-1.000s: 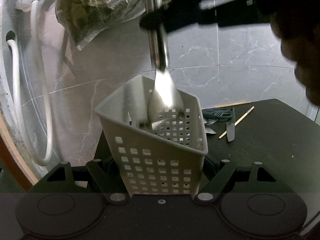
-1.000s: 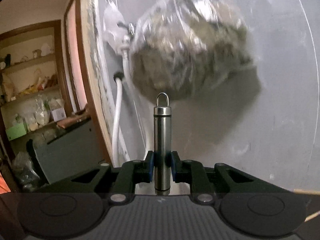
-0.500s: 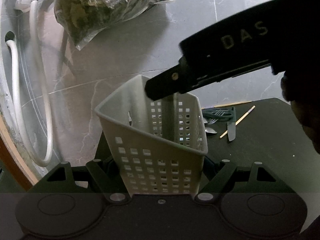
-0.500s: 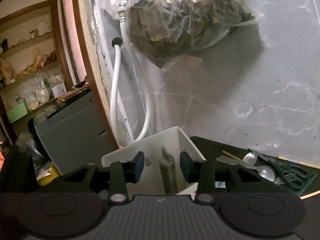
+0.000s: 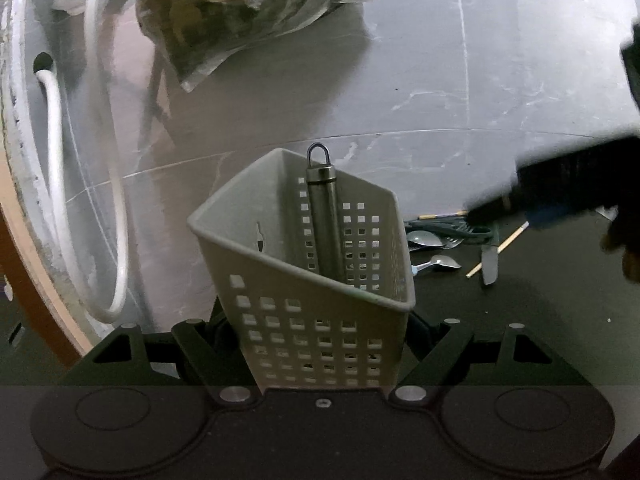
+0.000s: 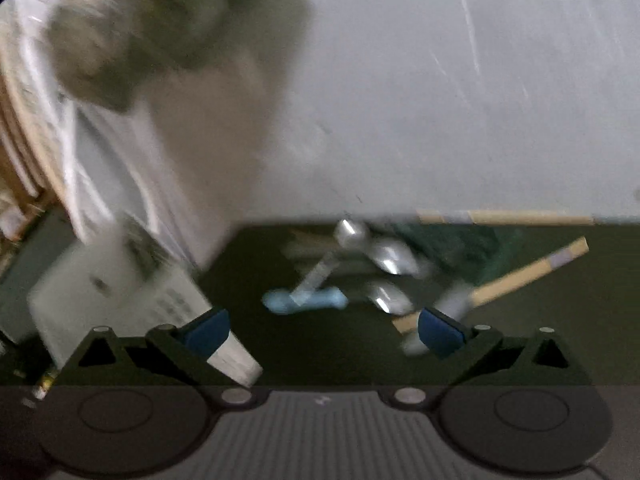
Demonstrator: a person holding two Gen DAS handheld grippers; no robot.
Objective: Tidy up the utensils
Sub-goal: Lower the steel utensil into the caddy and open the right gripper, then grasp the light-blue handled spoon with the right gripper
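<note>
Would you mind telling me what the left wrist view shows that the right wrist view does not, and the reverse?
Only the left wrist view shows the steel utensil with a ring-topped handle standing inside the white perforated plastic caddy, which the left gripper clamps. It also shows a white hose on the wall.

Only the right wrist view shows the right gripper, its jaws just opened wide and empty, and a pale blue handled tool.

Both show the caddy, the metal spoons, the wooden chopsticks and the black table.
</note>
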